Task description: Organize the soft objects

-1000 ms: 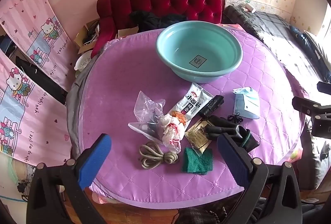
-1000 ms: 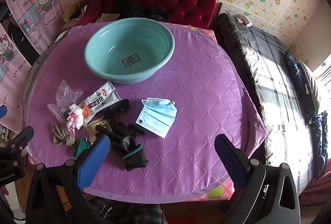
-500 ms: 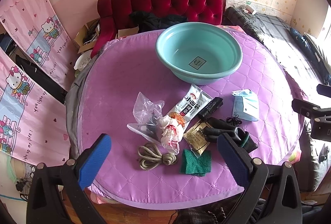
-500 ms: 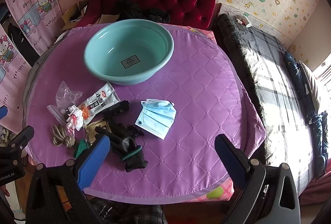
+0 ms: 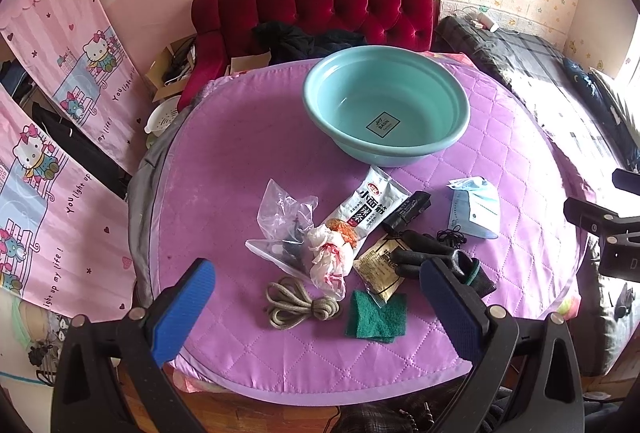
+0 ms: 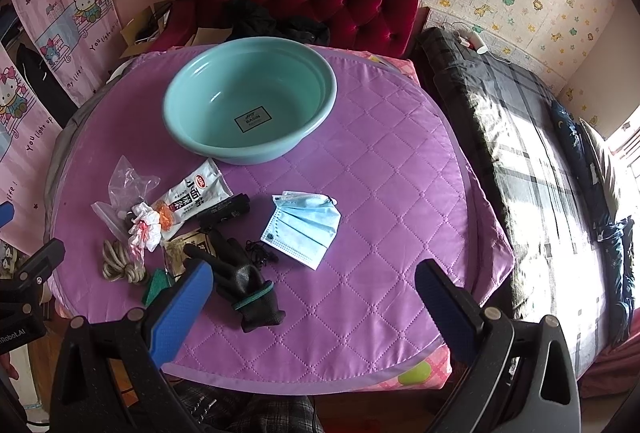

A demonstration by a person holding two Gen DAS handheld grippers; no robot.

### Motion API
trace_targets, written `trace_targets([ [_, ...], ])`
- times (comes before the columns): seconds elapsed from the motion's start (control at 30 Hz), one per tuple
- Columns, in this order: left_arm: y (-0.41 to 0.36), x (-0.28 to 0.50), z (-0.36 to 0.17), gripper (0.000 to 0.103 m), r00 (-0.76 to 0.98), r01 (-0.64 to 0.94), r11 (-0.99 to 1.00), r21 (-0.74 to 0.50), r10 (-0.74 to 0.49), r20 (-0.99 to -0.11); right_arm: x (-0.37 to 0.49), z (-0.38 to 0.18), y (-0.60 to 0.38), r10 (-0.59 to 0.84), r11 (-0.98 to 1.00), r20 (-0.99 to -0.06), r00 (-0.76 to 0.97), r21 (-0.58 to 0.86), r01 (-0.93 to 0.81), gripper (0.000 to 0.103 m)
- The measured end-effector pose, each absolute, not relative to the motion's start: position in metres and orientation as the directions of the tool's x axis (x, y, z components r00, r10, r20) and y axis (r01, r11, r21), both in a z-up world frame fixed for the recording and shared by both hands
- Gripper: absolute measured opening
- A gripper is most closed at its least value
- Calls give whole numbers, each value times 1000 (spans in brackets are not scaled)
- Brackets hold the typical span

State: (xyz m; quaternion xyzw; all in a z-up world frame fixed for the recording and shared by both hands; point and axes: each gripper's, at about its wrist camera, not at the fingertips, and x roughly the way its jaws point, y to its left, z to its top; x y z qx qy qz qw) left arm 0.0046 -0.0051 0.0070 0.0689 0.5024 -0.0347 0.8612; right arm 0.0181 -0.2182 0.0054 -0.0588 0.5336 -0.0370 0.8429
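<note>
Soft objects lie clustered on the near half of the round surface (image 5: 224, 161) covered in quilted purple cloth: a coil of beige rope (image 5: 298, 301), a square green scouring pad (image 5: 376, 317), a crumpled white-and-red plastic bag (image 5: 330, 257), a clear plastic bag (image 5: 280, 217), a white noodle packet with black lettering (image 5: 368, 209), a small brown sachet (image 5: 378, 267), a black glove with a green cuff band (image 6: 244, 283) and a stack of pale blue face masks (image 6: 304, 227). The masks sit just right of the cluster, apart from the glove. The rope lies beside the scouring pad, nearest the front edge. A large teal plastic basin (image 5: 386, 105) stands at the far side of the surface, with nothing inside. The left gripper (image 5: 316, 299) hangs above the front edge over the rope and pad, its blue-padded fingers (image 5: 182, 309) spread wide and grasping nothing. The right gripper (image 6: 310, 299) hovers over the bare cloth near the glove, fingers likewise spread and unloaded. A red tufted sofa (image 5: 316, 9) stands behind the surface; a bed with a dark plaid cover (image 6: 520, 169) lies to the right.
</note>
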Motion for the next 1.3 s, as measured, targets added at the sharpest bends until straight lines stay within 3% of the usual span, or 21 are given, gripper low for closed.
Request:
trace_targets([
  [1.3, -9, 7, 9, 103, 474, 119, 993, 27, -33, -880, 31, 0, -232, -95, 992, -902, 421, -120, -34, 103],
])
